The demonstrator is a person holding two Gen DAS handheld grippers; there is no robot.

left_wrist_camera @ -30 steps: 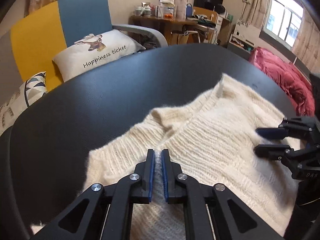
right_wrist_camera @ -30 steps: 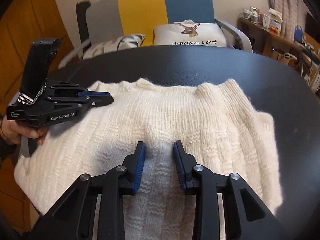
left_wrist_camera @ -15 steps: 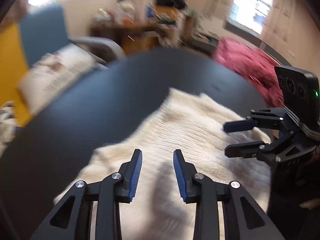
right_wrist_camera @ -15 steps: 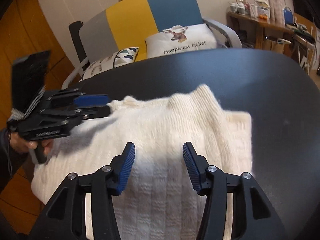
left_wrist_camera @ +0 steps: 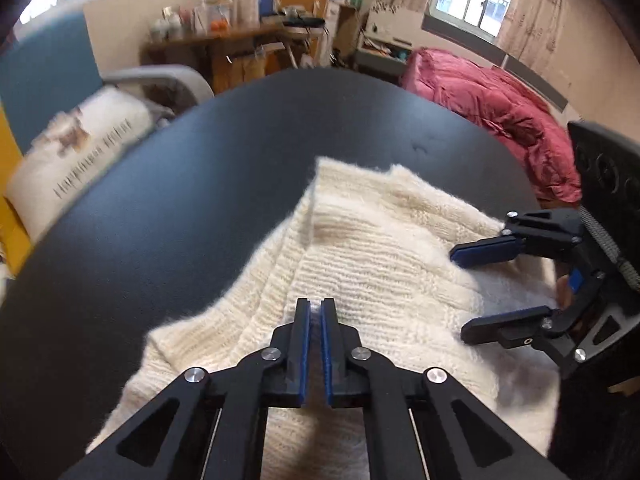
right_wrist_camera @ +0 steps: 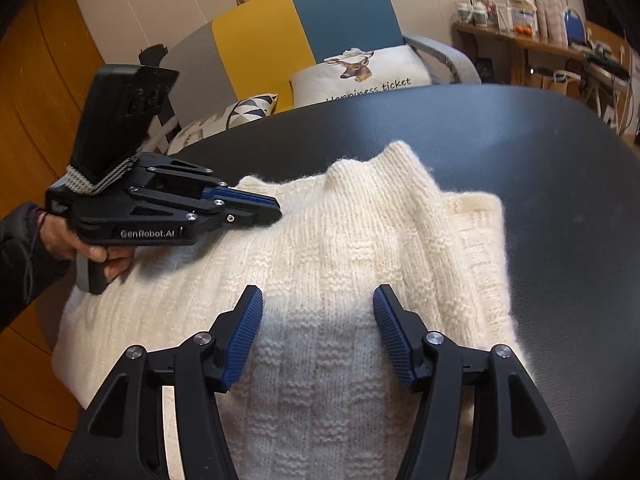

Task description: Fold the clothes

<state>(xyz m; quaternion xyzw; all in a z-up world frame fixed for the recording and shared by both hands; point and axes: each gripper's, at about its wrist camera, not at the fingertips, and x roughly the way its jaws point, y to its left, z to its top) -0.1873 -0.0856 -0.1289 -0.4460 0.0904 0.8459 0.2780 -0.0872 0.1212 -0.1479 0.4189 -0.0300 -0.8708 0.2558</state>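
Your left hand-held gripper (left_wrist_camera: 315, 312) has just snapped shut, seemingly empty, over the sweater (left_wrist_camera: 372, 264) mid-counter (left_wrist_camera: 180, 200). Your right hand-held gripper (right_wrist_camera: 318, 312) has just been widening, holding nothing; pinch an edge next and fold.

Beyond the folded cream sweater (right_wrist_camera: 352, 280) you have bare black table (right_wrist_camera: 540, 168) ahead and to the right, open to its rim; on your left the left gripper (right_wrist_camera: 276, 210), jaws together, hangs just over the sweater's left part and blocks that side; the right gripper (left_wrist_camera: 464, 294) stands spread over the knit; behind the table's far rim an armchair (right_wrist_camera: 304, 28) with cushions stands, seemingly close.
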